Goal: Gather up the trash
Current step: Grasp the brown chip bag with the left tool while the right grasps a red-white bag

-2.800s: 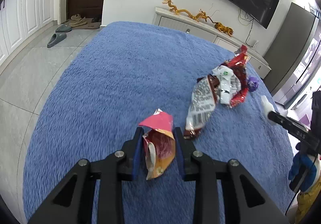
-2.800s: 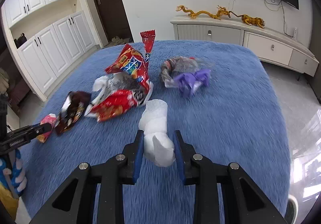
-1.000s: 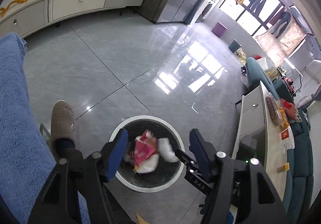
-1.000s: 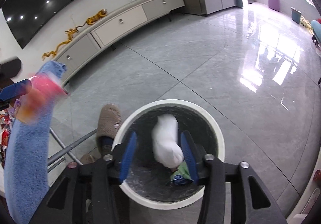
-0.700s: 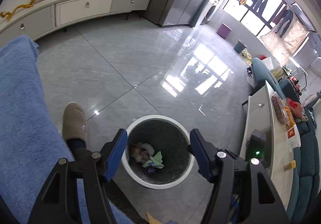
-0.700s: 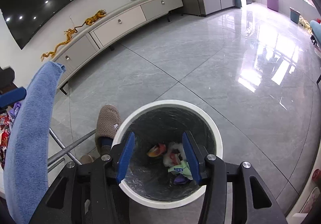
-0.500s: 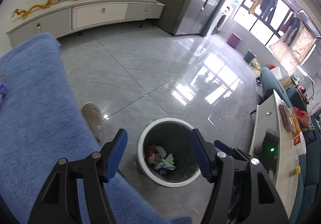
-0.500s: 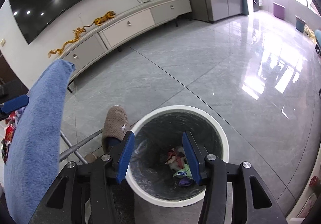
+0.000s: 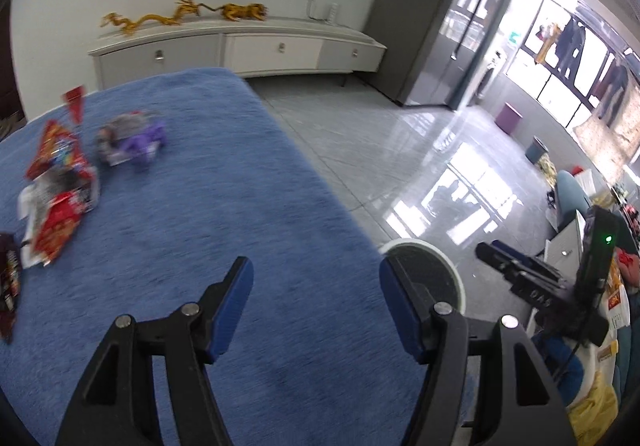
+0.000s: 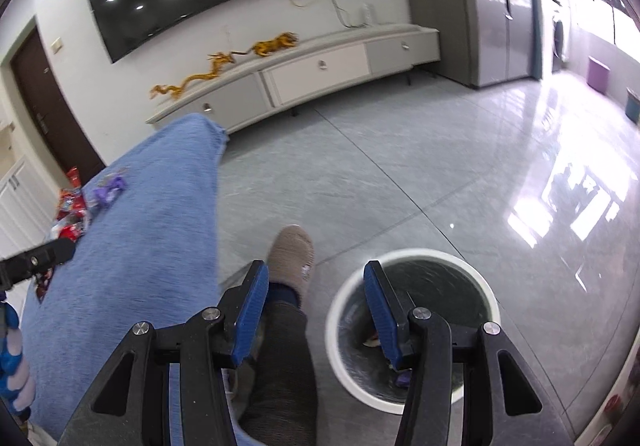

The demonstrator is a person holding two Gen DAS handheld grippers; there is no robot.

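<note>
My left gripper (image 9: 316, 282) is open and empty above the blue cloth-covered table (image 9: 208, 206). Red snack wrappers (image 9: 56, 190) and a purple-and-grey wrapper (image 9: 132, 140) lie at the table's far left; a dark wrapper (image 9: 8, 286) lies at the left edge. My right gripper (image 10: 316, 286) is open and empty above the floor, beside the white trash bin (image 10: 412, 326), which holds some trash at its bottom. The bin's rim (image 9: 456, 274) shows in the left wrist view behind my right fingertip. The right gripper (image 9: 528, 278) also shows there at the right.
A person's leg and beige slipper (image 10: 292, 254) stand between the table (image 10: 132, 246) and the bin. A white TV cabinet (image 9: 240, 50) with golden figurines lines the far wall. The grey tiled floor (image 10: 440, 174) stretches to the right.
Both grippers let their trash drop into the bin and stayed open. The left gripper has swung back from the bin to over the table. The right gripper has turned left, away from the bin.
</note>
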